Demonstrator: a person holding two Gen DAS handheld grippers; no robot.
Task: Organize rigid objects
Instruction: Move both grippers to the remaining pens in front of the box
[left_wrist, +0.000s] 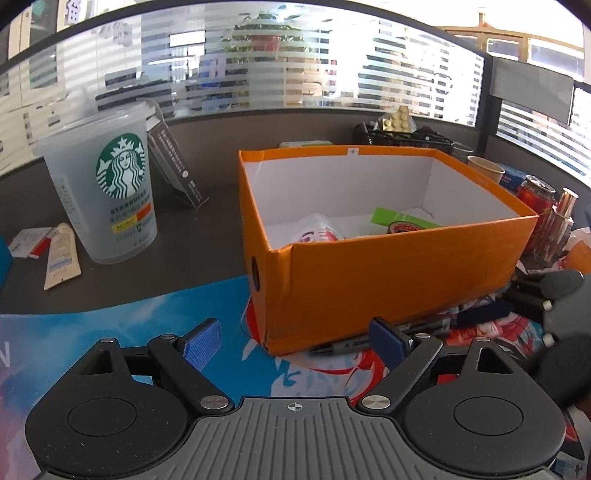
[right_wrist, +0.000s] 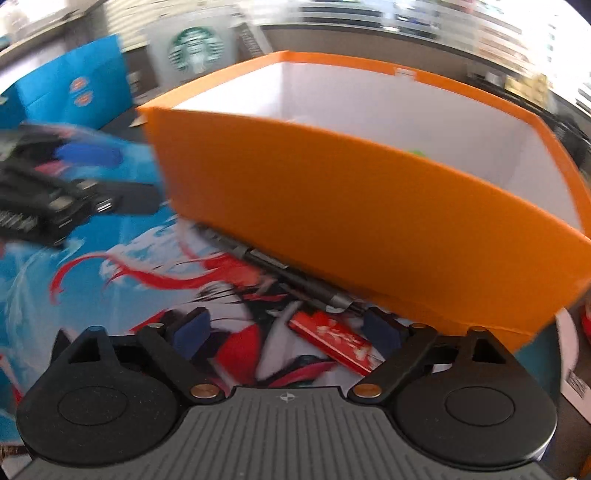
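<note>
An open orange cardboard box (left_wrist: 388, 273) stands on a printed blue and red mat (left_wrist: 110, 332). Inside lie a white packet (left_wrist: 319, 232), a green packet (left_wrist: 399, 218) and a round tin. A dark pen (left_wrist: 343, 345) lies along the box's front foot. My left gripper (left_wrist: 295, 345) is open and empty, low over the mat before the box corner. In the right wrist view, my right gripper (right_wrist: 286, 332) is open and empty over a red lighter (right_wrist: 334, 341) that lies on the mat beside the pen (right_wrist: 280, 266) and the box (right_wrist: 369, 221).
A Starbucks cup (left_wrist: 107, 188), a tube (left_wrist: 61, 254) and a leaning card stand left of the box. A paper cup (left_wrist: 485, 168), a red can (left_wrist: 535, 199), a black basket (left_wrist: 402, 138) and clutter sit to the right. A blue box (right_wrist: 74, 92) stands at the left.
</note>
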